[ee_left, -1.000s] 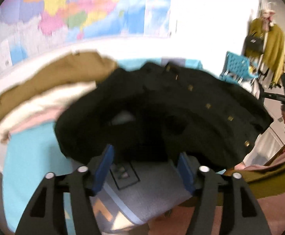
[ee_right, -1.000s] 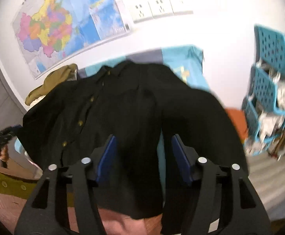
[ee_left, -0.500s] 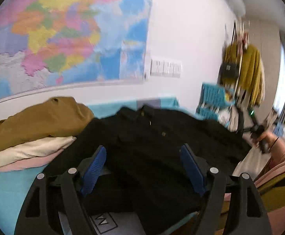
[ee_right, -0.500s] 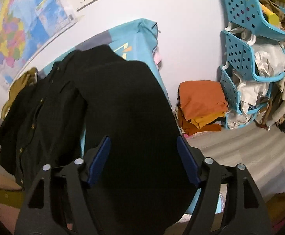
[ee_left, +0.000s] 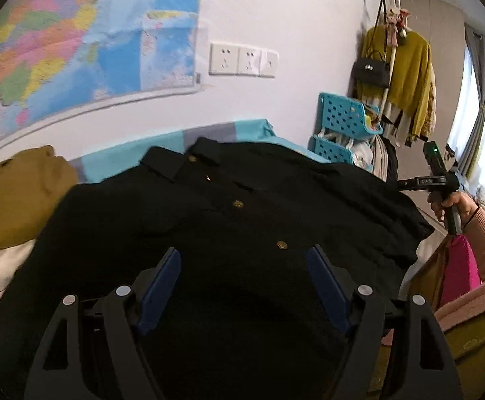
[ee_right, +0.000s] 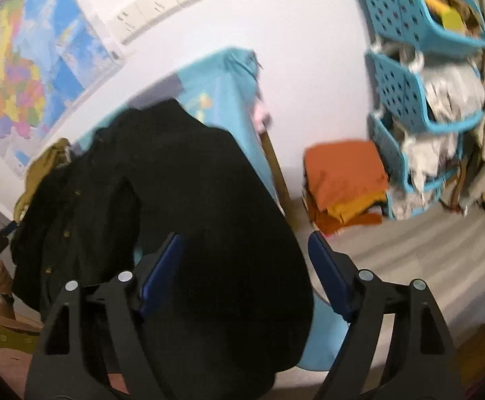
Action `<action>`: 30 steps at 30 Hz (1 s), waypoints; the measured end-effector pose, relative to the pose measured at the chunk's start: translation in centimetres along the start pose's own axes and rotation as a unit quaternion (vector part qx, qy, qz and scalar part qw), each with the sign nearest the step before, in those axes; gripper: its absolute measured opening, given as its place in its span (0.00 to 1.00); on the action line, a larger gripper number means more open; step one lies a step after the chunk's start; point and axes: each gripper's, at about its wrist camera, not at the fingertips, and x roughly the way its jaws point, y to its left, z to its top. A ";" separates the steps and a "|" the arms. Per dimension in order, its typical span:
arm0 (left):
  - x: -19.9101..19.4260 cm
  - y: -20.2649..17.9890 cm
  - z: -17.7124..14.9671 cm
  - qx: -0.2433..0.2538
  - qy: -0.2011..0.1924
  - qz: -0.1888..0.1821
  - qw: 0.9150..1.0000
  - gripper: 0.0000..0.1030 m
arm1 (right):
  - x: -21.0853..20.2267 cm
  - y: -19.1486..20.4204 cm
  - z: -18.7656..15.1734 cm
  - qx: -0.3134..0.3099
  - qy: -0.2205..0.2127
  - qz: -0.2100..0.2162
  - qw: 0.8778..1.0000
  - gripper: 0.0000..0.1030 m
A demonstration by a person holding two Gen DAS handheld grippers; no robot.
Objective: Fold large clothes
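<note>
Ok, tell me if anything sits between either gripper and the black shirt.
Nothing visible does. The black shirt lies spread directly under the open left gripper, and its sleeve fills the gap of the open right gripper.

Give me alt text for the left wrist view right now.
A black shirt with gold buttons lies spread on a blue-covered table, under the open left gripper. Folded clothes sit at left; the right gripper's handle shows at right, before blue baskets.
</note>
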 end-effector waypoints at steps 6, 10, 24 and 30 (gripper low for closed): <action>1.9 -0.3 0.1 -0.003 0.024 -0.010 1.000 0.74 | 0.5 0.4 -0.1 -0.018 -0.004 -0.005 1.000 0.10; 2.4 0.0 0.2 -0.006 0.029 -0.008 1.000 0.74 | -3.0 3.2 2.1 -0.062 -0.037 -0.012 0.997 0.04; 3.2 2.3 4.1 -0.009 0.013 -0.027 1.000 0.76 | -4.2 30.1 12.4 -0.350 -0.011 0.068 0.934 0.05; 4.0 3.1 4.5 -0.022 0.024 -0.054 0.998 0.77 | 5.2 37.7 10.3 -0.357 0.086 0.138 0.920 0.38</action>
